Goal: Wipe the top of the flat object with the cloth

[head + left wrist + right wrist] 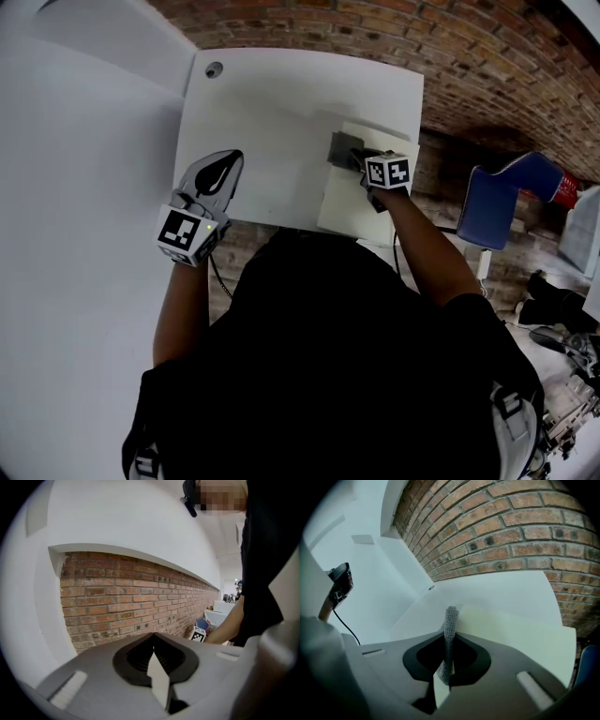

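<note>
Head view shows the grey cloth (344, 150) on the far left corner of the cream board (352, 202), which lies on the right part of the white desk (272, 103). The right gripper (361, 161) is clamped on the cloth's near edge. The left gripper (223, 169) is at the desk's near left edge, jaws together with nothing between them. A brick wall (422, 37) stands beyond the desk.
</note>
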A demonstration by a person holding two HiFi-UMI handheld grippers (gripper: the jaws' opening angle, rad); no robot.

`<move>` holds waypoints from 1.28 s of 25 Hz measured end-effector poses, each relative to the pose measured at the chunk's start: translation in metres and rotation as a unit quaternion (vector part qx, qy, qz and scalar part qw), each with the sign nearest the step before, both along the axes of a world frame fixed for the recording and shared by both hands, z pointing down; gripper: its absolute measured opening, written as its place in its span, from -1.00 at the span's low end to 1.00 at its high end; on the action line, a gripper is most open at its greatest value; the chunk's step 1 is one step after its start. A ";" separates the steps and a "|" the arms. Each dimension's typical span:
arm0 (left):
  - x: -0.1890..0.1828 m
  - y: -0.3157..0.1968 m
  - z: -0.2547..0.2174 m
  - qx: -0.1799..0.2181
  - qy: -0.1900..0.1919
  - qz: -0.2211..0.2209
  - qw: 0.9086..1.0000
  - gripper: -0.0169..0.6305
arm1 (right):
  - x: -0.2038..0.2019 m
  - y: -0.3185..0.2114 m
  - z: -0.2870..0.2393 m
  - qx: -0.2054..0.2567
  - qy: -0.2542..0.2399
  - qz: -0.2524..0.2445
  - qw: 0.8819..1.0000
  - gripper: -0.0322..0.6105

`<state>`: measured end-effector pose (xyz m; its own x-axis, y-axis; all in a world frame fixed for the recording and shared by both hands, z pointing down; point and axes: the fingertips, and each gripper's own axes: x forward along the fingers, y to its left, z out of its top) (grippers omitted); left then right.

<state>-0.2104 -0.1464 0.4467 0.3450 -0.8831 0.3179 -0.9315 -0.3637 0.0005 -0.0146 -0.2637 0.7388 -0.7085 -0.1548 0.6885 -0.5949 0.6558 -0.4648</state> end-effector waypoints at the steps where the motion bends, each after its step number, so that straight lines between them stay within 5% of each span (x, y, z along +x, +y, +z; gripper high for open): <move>1: 0.000 0.000 0.001 -0.001 0.001 0.000 1.000 -0.94 | 0.003 0.000 0.001 -0.001 0.002 0.001 1.000 -0.87; 32: 0.061 -0.013 0.027 -0.027 0.014 0.053 0.998 -0.94 | 0.162 -0.026 0.024 0.012 0.072 0.117 0.990 -0.87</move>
